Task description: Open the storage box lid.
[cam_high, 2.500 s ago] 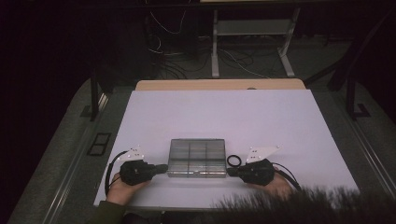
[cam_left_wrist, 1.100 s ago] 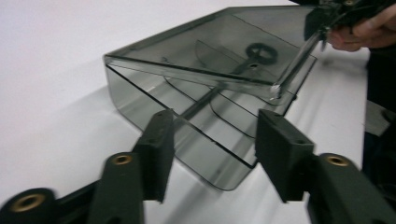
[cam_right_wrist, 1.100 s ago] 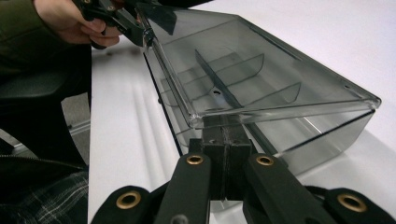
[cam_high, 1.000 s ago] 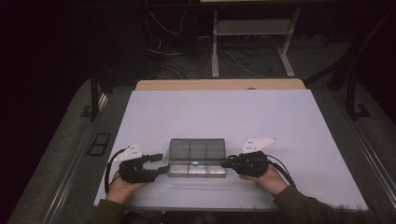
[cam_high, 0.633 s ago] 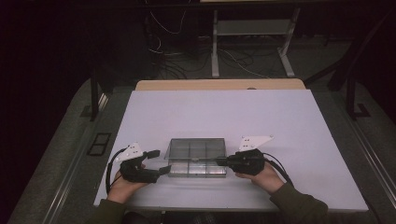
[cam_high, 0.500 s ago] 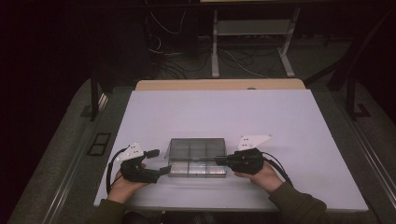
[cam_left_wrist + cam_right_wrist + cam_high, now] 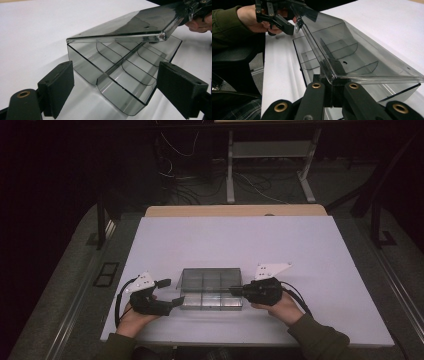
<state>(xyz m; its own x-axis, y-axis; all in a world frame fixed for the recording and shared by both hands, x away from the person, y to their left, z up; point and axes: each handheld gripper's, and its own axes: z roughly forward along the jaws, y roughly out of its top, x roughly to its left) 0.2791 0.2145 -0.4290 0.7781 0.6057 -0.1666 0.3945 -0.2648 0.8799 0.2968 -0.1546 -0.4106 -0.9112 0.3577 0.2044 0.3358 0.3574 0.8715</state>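
Around the clear compartment box [image 7: 211, 289] the white table top [image 7: 280, 245] lies bare behind and to the far right. The box's raised lid [image 7: 135, 26] roofs the compartments, leaving a wedge-shaped gap on the box's left side. The left gripper [image 7: 169, 292] flanks that side; the right gripper [image 7: 235, 290] blocks the box's right edge.

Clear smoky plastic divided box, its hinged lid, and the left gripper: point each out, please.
Clear smoky plastic divided box [image 7: 117, 82]: left gripper view, on a centre divider.
Hinged lid [image 7: 140, 25]: left gripper view, on its raised top panel.
Left gripper [image 7: 170, 292]: high view, midway between its open fingers.
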